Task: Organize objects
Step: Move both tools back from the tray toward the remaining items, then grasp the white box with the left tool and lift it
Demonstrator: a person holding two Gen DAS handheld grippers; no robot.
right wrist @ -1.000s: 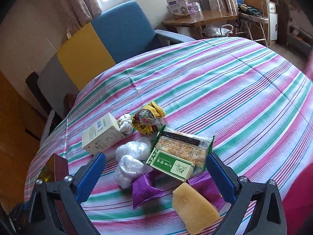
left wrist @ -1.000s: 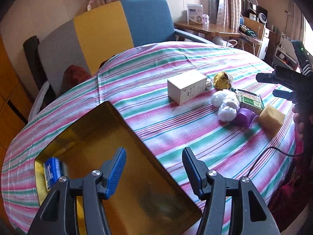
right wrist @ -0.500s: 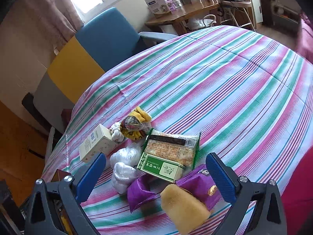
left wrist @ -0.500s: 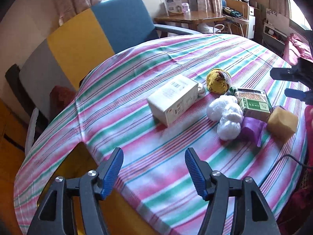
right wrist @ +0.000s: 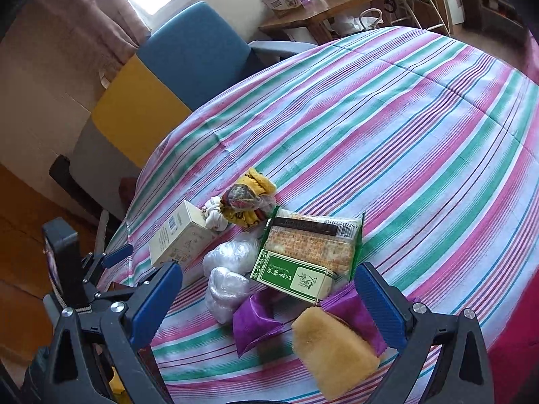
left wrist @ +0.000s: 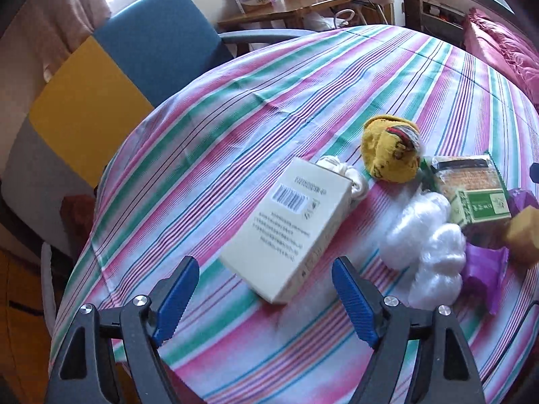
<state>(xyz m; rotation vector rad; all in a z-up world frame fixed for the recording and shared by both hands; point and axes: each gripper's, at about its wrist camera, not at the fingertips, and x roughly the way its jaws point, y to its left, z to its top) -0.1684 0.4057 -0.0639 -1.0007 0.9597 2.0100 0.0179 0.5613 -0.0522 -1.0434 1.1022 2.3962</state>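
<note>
Approaching: left hand-held gripper [left wrist: 266, 298] hangs tilted down just short of the cream box [left wrist: 289, 229], jaws opening and already wide, nothing between the pads.
Landmark: cream box, lying flat on the striped worktop [left wrist: 235, 128], barcode face up.
Box from left hand-held gripper: straight ahead and a little toward the right finger; its near corner sits between the lines of the two blue pads [left wrist: 177, 296] but not yet inside them.
Box long axis: runs diagonally, from the near corner by the gripper away toward the white knotted cloth [left wrist: 347, 175] touching its far end.
Grip judgement: the jaws look wide enough for the narrow side, so a short push forward with a slight roll to square up with the diagonal should do.
Beyond the box: yellow sock bundle [left wrist: 390, 149], past the white cloth.
Right of the box: white plastic wads [left wrist: 427, 239], then cracker packet [right wrist: 313, 239], green carton [right wrist: 293, 276], purple pouch [right wrist: 259, 320] and yellow sponge [right wrist: 333, 350].
Right hand-held gripper [right wrist: 269, 306]: spread wide, empty, hovering over the sponge and pouch, well right of the box.
Nearer hand: left, clearly.
</note>
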